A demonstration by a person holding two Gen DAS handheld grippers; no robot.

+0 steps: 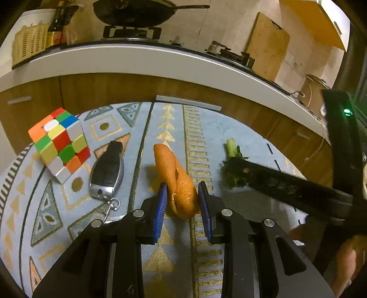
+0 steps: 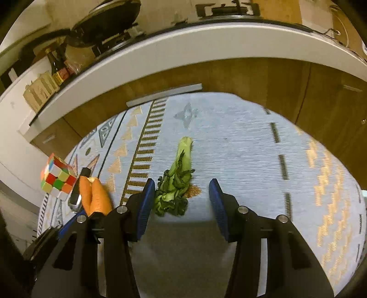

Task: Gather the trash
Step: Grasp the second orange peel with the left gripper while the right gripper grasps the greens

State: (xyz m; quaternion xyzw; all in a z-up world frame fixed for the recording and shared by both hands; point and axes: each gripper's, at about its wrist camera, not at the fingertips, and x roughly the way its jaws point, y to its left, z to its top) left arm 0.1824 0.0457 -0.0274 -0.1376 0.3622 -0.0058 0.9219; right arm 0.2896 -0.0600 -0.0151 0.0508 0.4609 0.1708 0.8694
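Note:
An orange carrot piece point(image 1: 176, 178) lies on the patterned blue cloth point(image 1: 250, 137). My left gripper point(image 1: 182, 190) has its blue pads on both sides of the carrot's near end, closed on it. A wilted green vegetable stalk point(image 2: 177, 181) lies to the right on the cloth. My right gripper point(image 2: 181, 188) is open around its leafy end, the left pad touching the leaves. In the left wrist view the stalk point(image 1: 231, 160) is partly hidden by the right gripper's finger. The carrot also shows in the right wrist view point(image 2: 95, 194).
A Rubik's cube point(image 1: 60, 143) and a black car key point(image 1: 107, 172) lie left of the carrot. Behind the table runs a white kitchen counter point(image 1: 137, 59) with a wok point(image 1: 135, 11), a cutting board point(image 1: 267, 43) and bottles point(image 1: 57, 25).

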